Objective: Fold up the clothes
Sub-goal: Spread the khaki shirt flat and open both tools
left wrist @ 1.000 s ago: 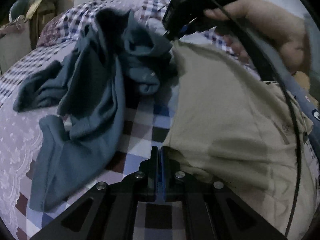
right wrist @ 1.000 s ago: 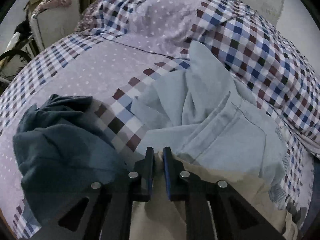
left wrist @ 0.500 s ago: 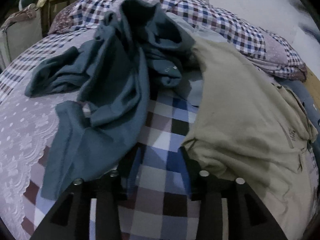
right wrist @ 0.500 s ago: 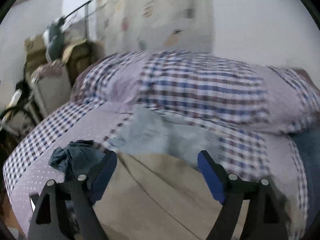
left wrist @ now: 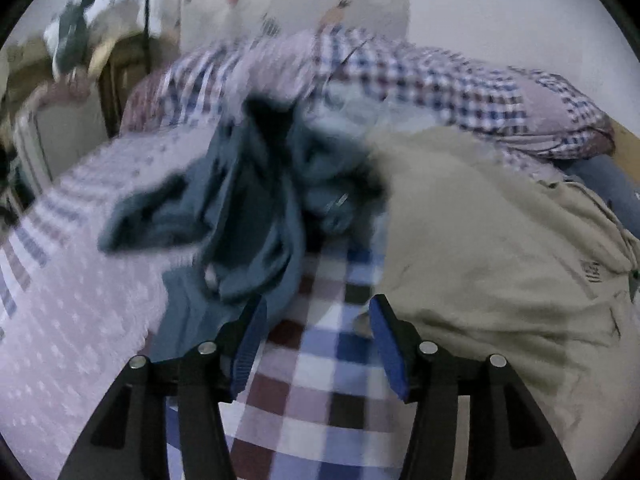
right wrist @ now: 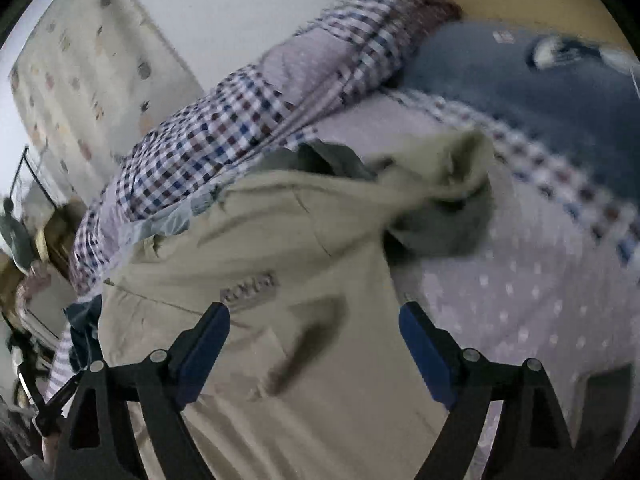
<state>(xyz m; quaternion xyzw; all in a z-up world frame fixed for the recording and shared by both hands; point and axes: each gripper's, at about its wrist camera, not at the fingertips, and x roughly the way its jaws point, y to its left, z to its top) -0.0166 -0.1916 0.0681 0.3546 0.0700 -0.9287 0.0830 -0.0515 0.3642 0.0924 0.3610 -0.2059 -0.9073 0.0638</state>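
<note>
Garment: I see the beige garment (left wrist: 492,248) spread on the bed (left wrist: 320,384), and I take it as my landmark; the right wrist view shows it too (right wrist: 288,248), with a small label patch on the cloth.
Left gripper: my left gripper (left wrist: 316,320) has its jaws apart with nothing between them, over the checked bedcover just beside the beige garment's near edge.
Right gripper: my right gripper (right wrist: 314,332) is spread wide and empty, directly above the beige garment; I cannot tell whether the fingers touch the cloth.
Teal clothes: a crumpled teal garment (left wrist: 248,208) lies heaped beside the beige garment, touching it at the far end.
Pale blue cloth: a light blue garment (left wrist: 360,112) lies beyond the beige one, partly under it.
Pillow: a checked pillow (right wrist: 248,120) sits behind the beige garment, by the wall.
Blur: both views are smeared, so fine detail is lost to me.
</note>
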